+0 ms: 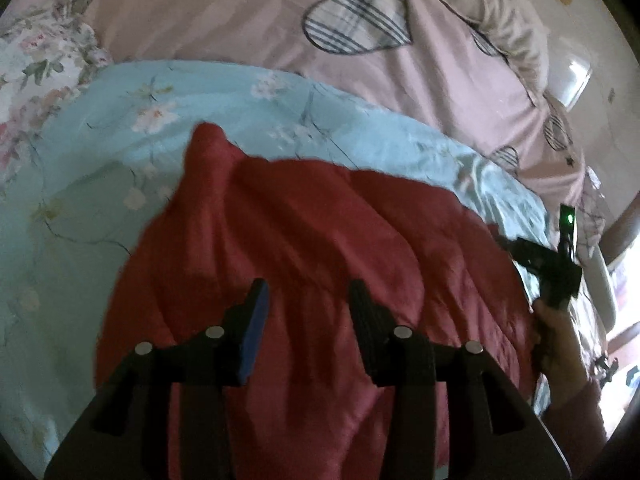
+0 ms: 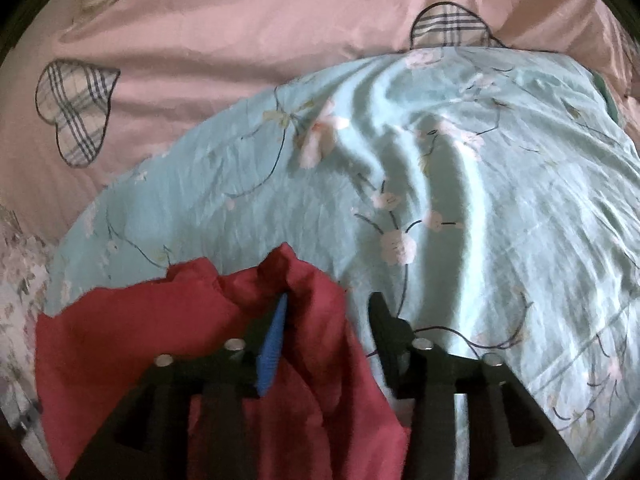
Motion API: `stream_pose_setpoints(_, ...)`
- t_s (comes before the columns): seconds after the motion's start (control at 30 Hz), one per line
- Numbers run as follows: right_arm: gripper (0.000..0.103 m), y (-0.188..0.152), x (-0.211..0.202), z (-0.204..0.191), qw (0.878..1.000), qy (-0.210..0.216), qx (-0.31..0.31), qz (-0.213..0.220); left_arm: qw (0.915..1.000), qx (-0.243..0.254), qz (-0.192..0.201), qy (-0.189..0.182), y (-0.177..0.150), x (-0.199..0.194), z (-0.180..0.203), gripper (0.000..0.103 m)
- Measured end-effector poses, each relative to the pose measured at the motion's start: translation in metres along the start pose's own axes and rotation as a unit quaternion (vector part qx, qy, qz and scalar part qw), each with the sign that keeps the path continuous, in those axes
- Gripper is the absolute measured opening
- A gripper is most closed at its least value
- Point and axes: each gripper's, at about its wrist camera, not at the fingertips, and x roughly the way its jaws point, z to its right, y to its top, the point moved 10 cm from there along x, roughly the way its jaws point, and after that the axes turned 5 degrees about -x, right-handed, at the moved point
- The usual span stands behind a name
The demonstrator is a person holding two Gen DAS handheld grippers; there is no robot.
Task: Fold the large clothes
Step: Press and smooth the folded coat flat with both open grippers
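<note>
Red, softly creased garment (image 1: pixel 304 248) spread on a pale blue floral quilt (image 1: pixel 120 152) over the pink bed sheet (image 1: pixel 224 16). Left gripper (image 1: pixel 306 304) hovers above it, jaws apart; right gripper (image 2: pixel 328 320) parted, a fabric corner between.

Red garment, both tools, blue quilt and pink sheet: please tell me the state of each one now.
Red garment: crumpled, lying on the blue quilt, not gripped.
Left tool: open, above the garment, nothing between its fingers.
Right tool: open, a fold of the garment between its fingers, not pinched.
Blue quilt: spread out, wrinkled.
Pink sheet: spread under the quilt.
</note>
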Motion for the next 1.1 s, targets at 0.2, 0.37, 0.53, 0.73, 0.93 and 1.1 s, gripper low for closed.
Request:
stream_pose_setpoints(0.2,0.060,0.017,-0.056,-0.002,0.998,0.022,0.002,0.056,0.9998,0.019,-0.006,0.003,-0.015,0.002,0.010,0.039)
stream_pose_setpoints(0.37,0.066,0.004,-0.100,-0.032,0.995,0.059,-0.039,0.068,0.9999,0.014,-0.004,0.001,-0.017,0.000,0.010,0.039)
stream_pose_setpoints(0.53,0.073,-0.051,-0.123,-0.082,0.989,0.094,-0.107,0.045,0.9997,0.024,-0.003,0.007,-0.025,-0.006,0.013,0.044)
stream_pose_setpoints(0.73,0.074,-0.118,-0.130,-0.112,0.983,0.102,-0.150,0.021,0.9989,0.041,-0.003,0.021,-0.047,-0.020,0.017,0.060)
stream_pose_setpoints(0.93,0.079,-0.155,-0.127,-0.117,0.981,0.048,-0.188,0.019,0.9959,0.067,-0.007,0.061,-0.067,-0.021,0.018,0.068)
stream_pose_setpoints(1.1,0.079,-0.159,-0.114,-0.101,0.983,0.015,-0.183,0.018,0.9932,0.075,-0.020,0.087,-0.079,-0.007,0.012,0.076)
